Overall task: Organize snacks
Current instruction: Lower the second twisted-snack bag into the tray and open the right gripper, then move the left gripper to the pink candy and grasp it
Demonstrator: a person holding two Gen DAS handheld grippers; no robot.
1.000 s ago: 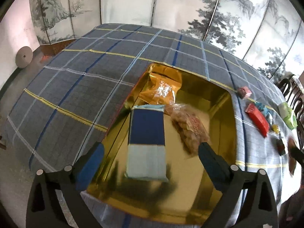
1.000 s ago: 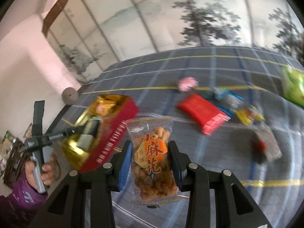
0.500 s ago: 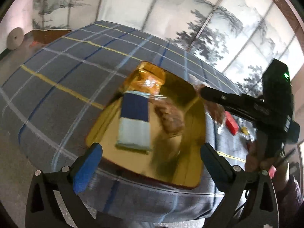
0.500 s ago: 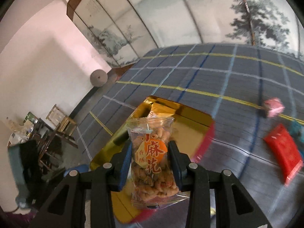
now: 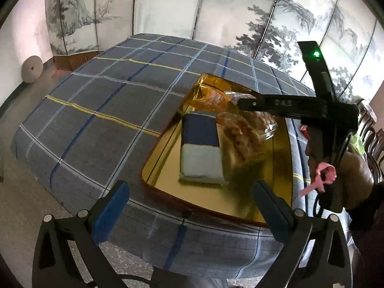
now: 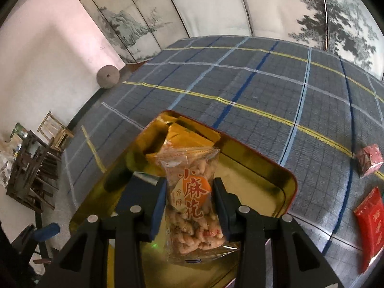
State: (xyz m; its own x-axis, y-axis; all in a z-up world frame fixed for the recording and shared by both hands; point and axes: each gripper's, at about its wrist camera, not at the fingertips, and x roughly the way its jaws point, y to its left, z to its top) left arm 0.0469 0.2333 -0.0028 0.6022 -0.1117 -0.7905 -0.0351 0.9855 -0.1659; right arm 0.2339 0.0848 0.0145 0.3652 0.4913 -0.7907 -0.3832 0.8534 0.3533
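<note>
Since the earlier frame we have carried the twist bag (image 6: 194, 206) over the gold tray (image 6: 268, 168). Our right gripper (image 6: 189, 208) clamps it; our left gripper (image 5: 189, 206) gapes empty before the tray.

Tin's (image 6: 286, 184) right half bare (packets (image 5: 200, 148) crowd left).

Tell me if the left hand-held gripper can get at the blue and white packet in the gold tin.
Probably yes. The left hand-held gripper is open and empty, and the blue and white packet lies uncovered ahead in the gold tin.

Soft daylight, fisheye-warped edges, glare on tray (image 5: 163, 144)
</note>
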